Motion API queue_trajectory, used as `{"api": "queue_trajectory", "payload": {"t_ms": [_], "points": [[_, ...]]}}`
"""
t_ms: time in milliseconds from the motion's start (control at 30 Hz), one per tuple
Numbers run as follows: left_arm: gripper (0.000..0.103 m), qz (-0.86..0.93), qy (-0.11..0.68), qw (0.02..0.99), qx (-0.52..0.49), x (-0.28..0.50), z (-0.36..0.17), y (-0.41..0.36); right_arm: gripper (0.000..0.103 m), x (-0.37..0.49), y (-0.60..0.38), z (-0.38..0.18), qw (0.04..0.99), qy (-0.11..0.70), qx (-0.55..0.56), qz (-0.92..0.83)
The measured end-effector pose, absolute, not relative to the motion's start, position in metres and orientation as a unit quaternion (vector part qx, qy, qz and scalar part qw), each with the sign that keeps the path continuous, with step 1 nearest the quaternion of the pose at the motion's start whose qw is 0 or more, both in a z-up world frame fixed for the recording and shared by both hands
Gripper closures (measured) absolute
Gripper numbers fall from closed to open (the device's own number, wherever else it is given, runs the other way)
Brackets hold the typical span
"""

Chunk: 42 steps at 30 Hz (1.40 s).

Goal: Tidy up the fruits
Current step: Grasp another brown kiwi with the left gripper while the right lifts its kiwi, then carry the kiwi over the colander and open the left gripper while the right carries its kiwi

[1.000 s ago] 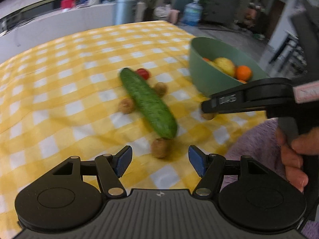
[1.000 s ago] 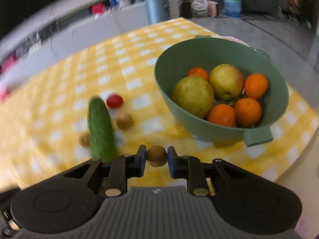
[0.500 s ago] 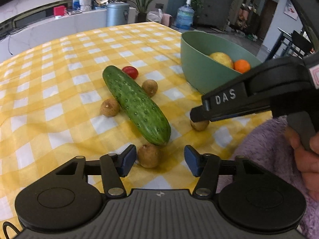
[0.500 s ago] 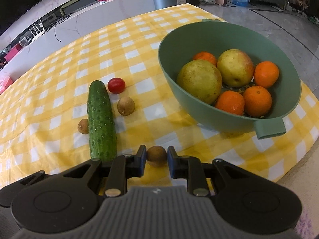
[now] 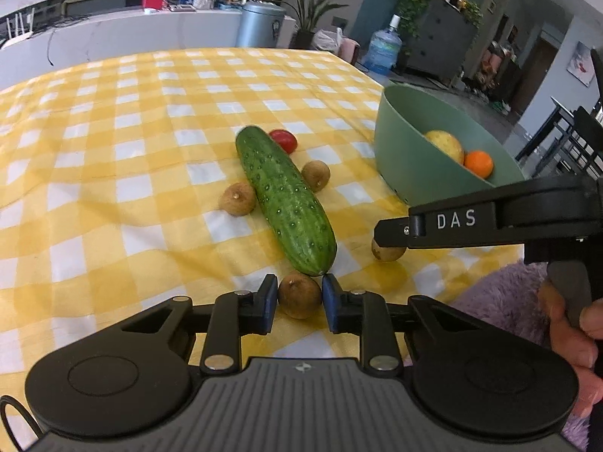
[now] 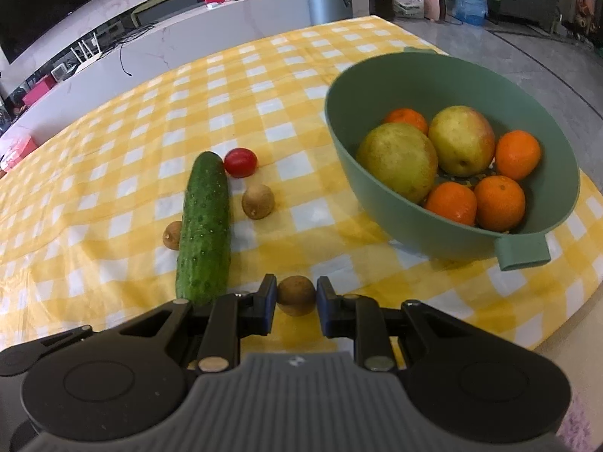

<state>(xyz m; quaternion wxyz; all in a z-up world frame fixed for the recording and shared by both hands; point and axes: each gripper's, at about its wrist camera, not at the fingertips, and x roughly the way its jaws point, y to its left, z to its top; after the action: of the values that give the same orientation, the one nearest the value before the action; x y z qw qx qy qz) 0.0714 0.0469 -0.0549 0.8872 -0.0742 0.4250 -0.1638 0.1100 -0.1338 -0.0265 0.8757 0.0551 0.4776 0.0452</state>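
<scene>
My left gripper [image 5: 299, 299] is shut on a small brown longan [image 5: 299, 295] at the near tip of the cucumber [image 5: 286, 199], low on the cloth. My right gripper [image 6: 296, 297] is shut on another brown longan [image 6: 296, 294]; it shows in the left wrist view [image 5: 388, 252] under the right gripper's finger. Two more longans [image 6: 258, 200] [image 6: 172, 235] lie either side of the cucumber [image 6: 205, 226], with a cherry tomato [image 6: 241, 162] at its far end. The green bowl [image 6: 377, 196] to the right holds pears and oranges.
A yellow and white checked cloth [image 6: 264, 75] covers the table. The table's near edge runs just right of the bowl's handle [image 6: 522, 254]. A purple fuzzy sleeve [image 5: 501, 301] and my right hand sit at the left wrist view's right side.
My left gripper moved forward and closed its fingers on the longan at the cucumber's tip. My right gripper stayed shut on its longan and rose slightly toward the bowl.
</scene>
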Motion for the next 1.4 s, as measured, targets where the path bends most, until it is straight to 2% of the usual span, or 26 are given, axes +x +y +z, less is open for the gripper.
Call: {"api": "queue_trajectory", "payload": {"t_ms": [467,700,800,900,1033,1100,1167,1267,1400], "points": [[0.075,-0.192,0.348,0.909,-0.124,0.056,0.004,0.051,0.084,0.094,-0.153,-0.005,0.885,0.424,0.137,0.136],[0.075,-0.246,0.325,0.9,-0.153,0.066,0.02,0.03,0.084,0.071,-0.202,0.031,0.916,0.282,0.232,0.163],[0.075,-0.282,0.322,0.885,-0.184,0.083,0.022,0.02,0.084,0.058,-0.235,0.041,0.927,0.204,0.285,0.137],[0.075,-0.304,0.326,0.87,-0.21,0.105,0.018,0.007,0.084,0.05,-0.26,0.045,0.936,0.165,0.295,0.094],[0.075,-0.307,0.341,0.855,-0.242,0.137,0.007,-0.009,0.084,0.051,-0.285,0.037,0.938,0.163,0.303,0.04],[0.075,-0.317,0.342,0.842,-0.269,0.151,-0.003,-0.014,0.09,0.055,-0.296,0.027,0.931,0.171,0.322,0.027],[0.075,-0.334,0.339,0.83,-0.291,0.159,-0.014,-0.02,0.09,0.06,-0.302,0.017,0.922,0.187,0.337,0.024],[0.075,-0.341,0.328,0.836,-0.278,0.164,-0.028,-0.031,0.093,0.066,-0.307,-0.002,0.898,0.218,0.381,0.027],[0.075,-0.342,0.342,0.831,-0.277,0.17,-0.045,-0.032,0.093,0.067,-0.311,-0.006,0.894,0.21,0.395,0.028]]}}
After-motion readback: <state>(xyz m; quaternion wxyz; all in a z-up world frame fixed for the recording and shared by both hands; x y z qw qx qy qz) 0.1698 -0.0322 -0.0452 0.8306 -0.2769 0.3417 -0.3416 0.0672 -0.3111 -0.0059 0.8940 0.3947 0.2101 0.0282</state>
